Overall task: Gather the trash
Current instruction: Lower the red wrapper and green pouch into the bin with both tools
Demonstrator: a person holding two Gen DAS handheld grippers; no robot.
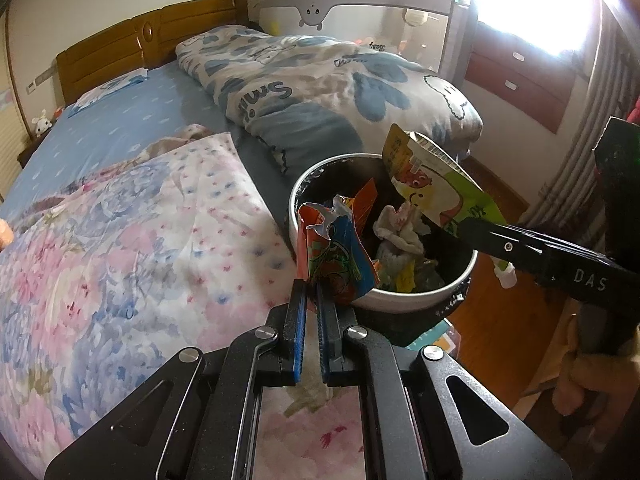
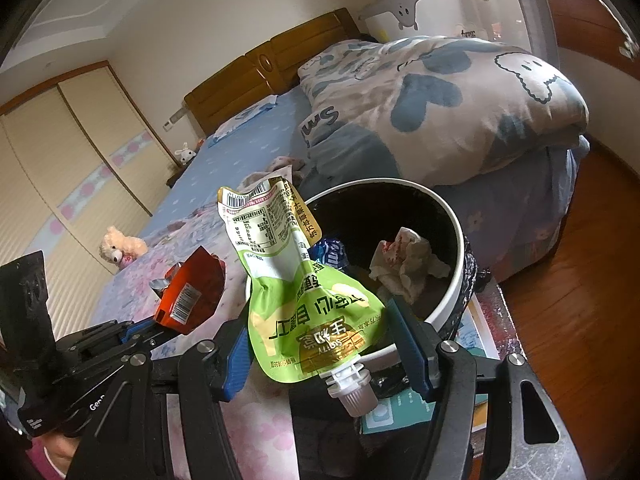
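Observation:
A round white-rimmed trash bin (image 1: 420, 300) with a black liner stands beside the bed and holds several wrappers and a crumpled tissue (image 1: 400, 228). My left gripper (image 1: 312, 292) is shut on an orange and blue snack wrapper (image 1: 336, 256), held at the bin's near rim. In the right wrist view the bin (image 2: 452, 288) is ahead and the wrapper (image 2: 192, 292) shows at left. My right gripper (image 2: 320, 344) is wide apart; a green spout pouch (image 2: 300, 280) hangs between its fingers with no grip visible. In the left wrist view the pouch (image 1: 432, 176) is above the bin.
The bed with a floral quilt (image 1: 120, 260) lies left of the bin. A folded blue and white duvet (image 1: 320, 88) lies beyond it. A teddy bear (image 2: 120, 246) sits on the bed. Wooden floor (image 2: 580, 300) and a dresser (image 1: 520, 84) are at right.

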